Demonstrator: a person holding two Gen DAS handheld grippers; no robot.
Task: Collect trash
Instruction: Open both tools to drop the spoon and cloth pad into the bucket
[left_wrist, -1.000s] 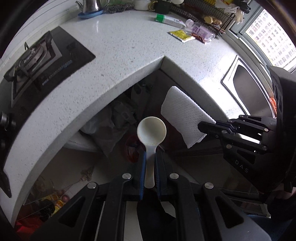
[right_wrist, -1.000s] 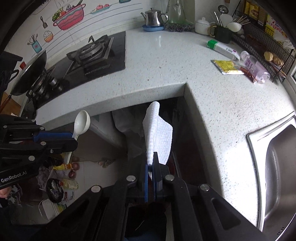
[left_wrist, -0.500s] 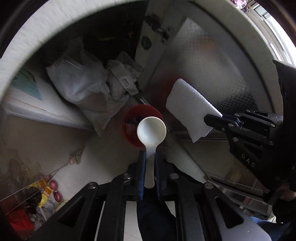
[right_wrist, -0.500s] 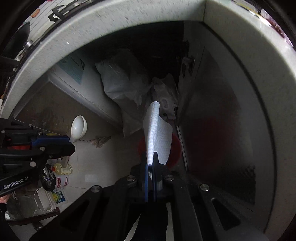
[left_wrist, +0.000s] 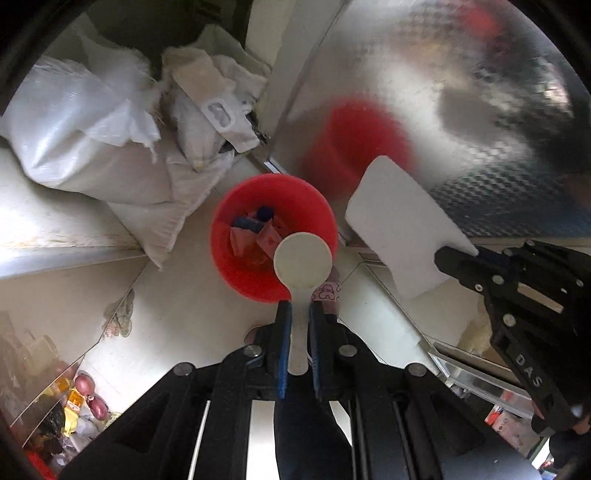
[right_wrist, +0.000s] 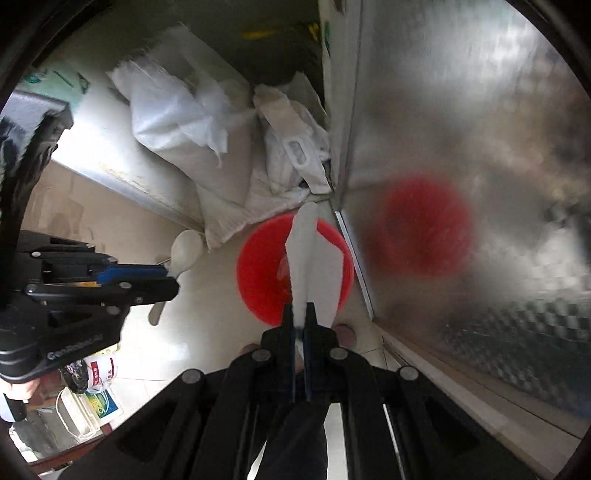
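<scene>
Nearby, white sacks (left_wrist: 92, 147) (slumped) crowd the red bin (left_wrist: 236, 266) beside a steel panel (left_wrist: 480, 110).

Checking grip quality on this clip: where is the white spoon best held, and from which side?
By the flat handle, as the left tongs do now: they come in along it from the handle end, so the pads clamp its thin sides and the round bowl of the spoon stays free over the red bin.
</scene>
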